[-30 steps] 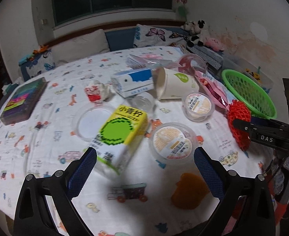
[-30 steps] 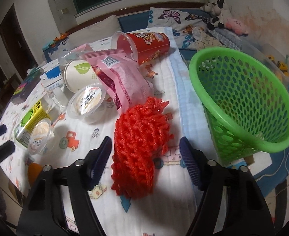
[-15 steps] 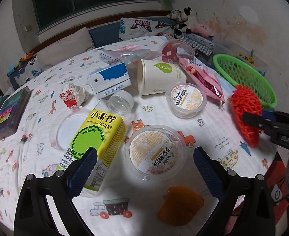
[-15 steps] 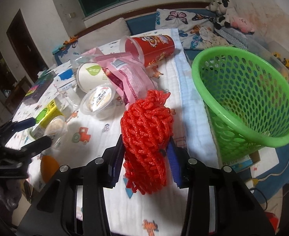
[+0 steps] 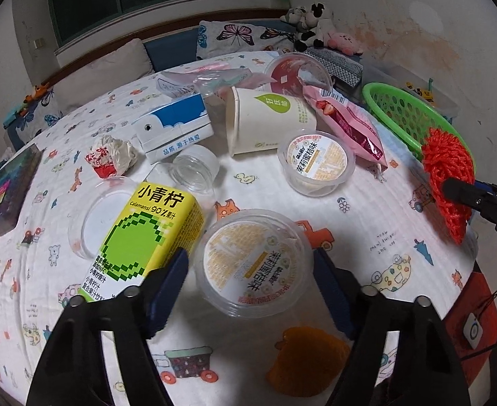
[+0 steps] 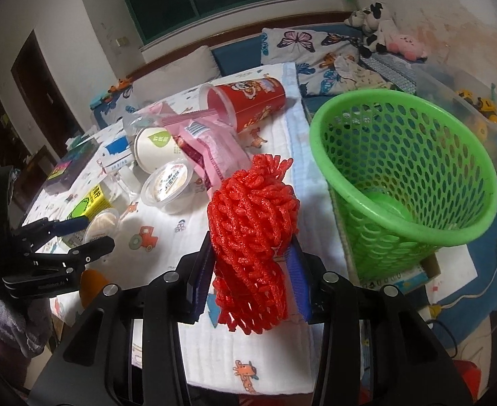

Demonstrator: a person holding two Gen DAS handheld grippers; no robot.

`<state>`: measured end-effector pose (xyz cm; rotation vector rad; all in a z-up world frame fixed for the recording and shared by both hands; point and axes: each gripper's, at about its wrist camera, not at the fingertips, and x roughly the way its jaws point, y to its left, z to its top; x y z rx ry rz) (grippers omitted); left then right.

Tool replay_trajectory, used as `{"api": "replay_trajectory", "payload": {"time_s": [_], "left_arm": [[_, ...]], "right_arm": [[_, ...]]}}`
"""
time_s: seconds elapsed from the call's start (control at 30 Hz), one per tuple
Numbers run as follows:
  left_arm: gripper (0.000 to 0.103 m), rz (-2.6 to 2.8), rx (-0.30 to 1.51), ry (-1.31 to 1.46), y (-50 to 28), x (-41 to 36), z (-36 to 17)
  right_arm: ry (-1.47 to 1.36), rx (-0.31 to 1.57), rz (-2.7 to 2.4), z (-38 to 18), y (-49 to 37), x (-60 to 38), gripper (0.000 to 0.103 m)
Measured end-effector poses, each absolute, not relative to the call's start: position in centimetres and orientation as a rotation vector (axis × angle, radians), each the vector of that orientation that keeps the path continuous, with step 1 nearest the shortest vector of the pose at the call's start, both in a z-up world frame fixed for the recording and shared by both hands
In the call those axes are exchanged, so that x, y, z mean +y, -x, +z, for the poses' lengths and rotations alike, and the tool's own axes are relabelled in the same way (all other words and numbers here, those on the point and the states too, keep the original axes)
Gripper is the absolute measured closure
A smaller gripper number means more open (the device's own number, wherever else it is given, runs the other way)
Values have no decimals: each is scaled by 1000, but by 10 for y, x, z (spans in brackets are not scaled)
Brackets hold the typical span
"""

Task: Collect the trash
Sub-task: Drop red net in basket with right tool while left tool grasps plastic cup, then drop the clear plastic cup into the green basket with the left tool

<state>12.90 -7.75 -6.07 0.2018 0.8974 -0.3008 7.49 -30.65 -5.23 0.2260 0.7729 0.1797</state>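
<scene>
two grippers are working at once, and both have changed in the last second. the right gripper [image 6: 253,270], which was open around the red foam fruit-netting bundle [image 6: 252,216], is now clamped on it, jaws pressed into its lower half, and the bundle is lifting clear of the printed white cloth [image 6: 258,355]. the green perforated plastic basket [image 6: 414,182] is sitting just to its right, mouth tilted toward it, so i judge the netting is about to go in as trash.

the left gripper [image 5: 250,274] has been closing in too: its jaws are still apart but now bracketing the near clear plastic pudding cup with the printed foil lid [image 5: 253,264], which is resting on the cloth beside the yellow-green juice carton [image 5: 140,237]. that cup looks like the next pick; whether the pads are touching it yet, i cannot tell.
</scene>
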Motion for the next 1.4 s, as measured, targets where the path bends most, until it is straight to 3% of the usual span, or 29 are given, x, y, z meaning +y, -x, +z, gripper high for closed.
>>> {"api": "replay_trajectory", "payload": {"time_s": [0.47, 0.93, 1.17, 1.4], "left_arm": [[35, -371, 826, -165, -123, -91, -24], [35, -494, 748, -222, -158, -179, 23], [35, -530, 744, -252, -184, -225, 28], [35, -575, 809, -216, -214, -267, 21]], "right_arm": [[-269, 721, 120, -34, -82, -348, 61], [-238, 700, -31, -41, -114, -423, 59], [-221, 694, -89, -45, -122, -446, 39], [-241, 683, -114, -48, -110, -459, 34]]}}
